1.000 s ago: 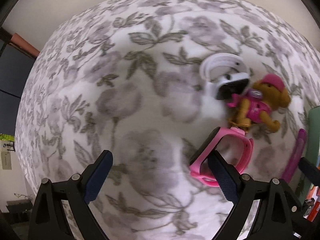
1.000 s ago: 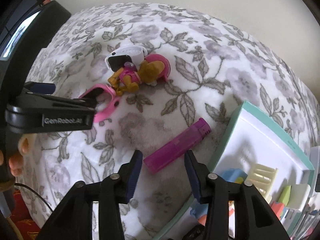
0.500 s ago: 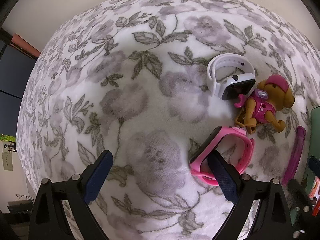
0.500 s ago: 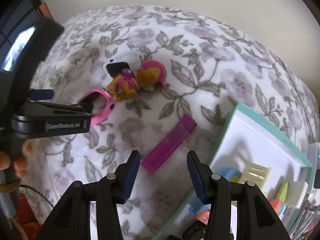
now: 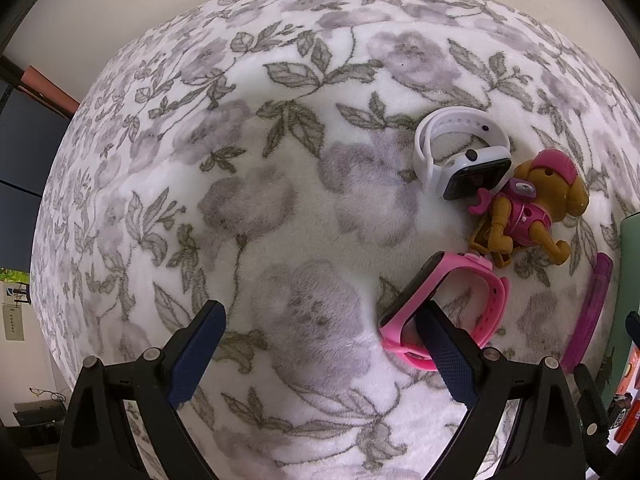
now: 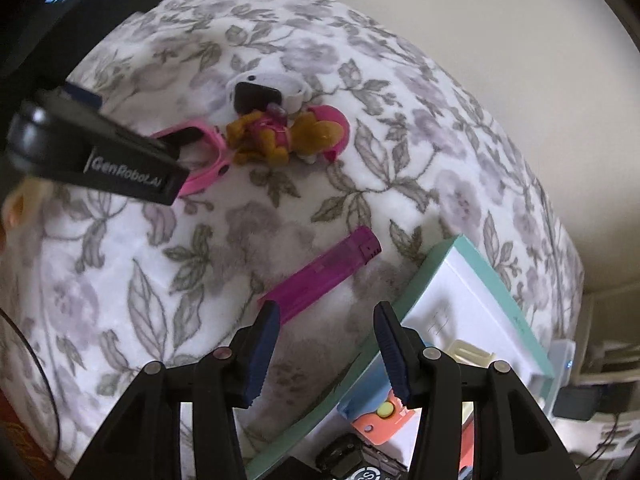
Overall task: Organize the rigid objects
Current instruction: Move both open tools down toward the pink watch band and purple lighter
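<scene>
Pink watch (image 5: pixel 448 304), toy dog (image 5: pixel 528 212), white watch (image 5: pixel 460 152), lighter (image 6: pixel 320 276) remain unboxed; both grippers (image 5: pixel 320 356) (image 6: pixel 326 344) are held unclenched, empty.

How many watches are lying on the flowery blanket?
2. The white watch lies farthest back, beside the toy dog. The pink watch lies nearer, right by the left tool. The box may hide more.

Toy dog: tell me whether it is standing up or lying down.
Lying down. The toy dog rests on its side on the flowered blanket, legs stretched sideways, between the white watch and the pink watch.
</scene>
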`<action>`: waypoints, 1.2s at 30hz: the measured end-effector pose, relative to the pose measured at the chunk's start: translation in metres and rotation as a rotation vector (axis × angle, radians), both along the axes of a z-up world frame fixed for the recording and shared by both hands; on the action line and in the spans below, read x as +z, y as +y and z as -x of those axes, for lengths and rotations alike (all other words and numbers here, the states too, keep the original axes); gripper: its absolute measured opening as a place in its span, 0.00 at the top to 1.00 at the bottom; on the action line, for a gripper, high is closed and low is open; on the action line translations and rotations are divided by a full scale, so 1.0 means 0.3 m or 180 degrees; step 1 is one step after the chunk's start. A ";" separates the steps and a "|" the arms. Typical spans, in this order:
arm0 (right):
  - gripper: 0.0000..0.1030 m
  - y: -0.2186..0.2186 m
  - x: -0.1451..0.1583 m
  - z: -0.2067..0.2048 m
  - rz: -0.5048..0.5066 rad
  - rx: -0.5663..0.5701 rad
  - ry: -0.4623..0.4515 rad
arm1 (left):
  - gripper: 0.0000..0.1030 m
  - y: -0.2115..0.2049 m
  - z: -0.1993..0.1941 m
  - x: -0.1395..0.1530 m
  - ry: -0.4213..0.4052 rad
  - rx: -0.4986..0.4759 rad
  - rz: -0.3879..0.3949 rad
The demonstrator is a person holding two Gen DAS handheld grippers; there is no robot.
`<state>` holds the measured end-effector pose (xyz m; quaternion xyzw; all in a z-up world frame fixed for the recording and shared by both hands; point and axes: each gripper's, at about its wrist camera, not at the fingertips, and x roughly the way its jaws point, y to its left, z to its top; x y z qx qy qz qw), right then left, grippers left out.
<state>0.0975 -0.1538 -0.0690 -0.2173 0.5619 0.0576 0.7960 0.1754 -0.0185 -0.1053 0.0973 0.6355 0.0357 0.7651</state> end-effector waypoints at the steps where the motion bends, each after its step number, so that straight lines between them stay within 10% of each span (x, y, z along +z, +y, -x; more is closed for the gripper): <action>1: 0.49 0.002 -0.001 0.003 0.0022 0.0019 -0.0007 | 0.06 0.001 0.000 0.000 0.0001 0.0001 0.0002; 20: 0.49 0.073 -0.032 0.048 0.0677 0.0332 0.0032 | 0.06 0.002 0.001 0.000 0.0023 -0.0017 0.0034; 36: 0.49 -0.015 -0.043 -0.061 -0.0273 -0.0281 -0.0200 | 0.06 0.011 -0.004 -0.003 0.0050 0.0008 0.0102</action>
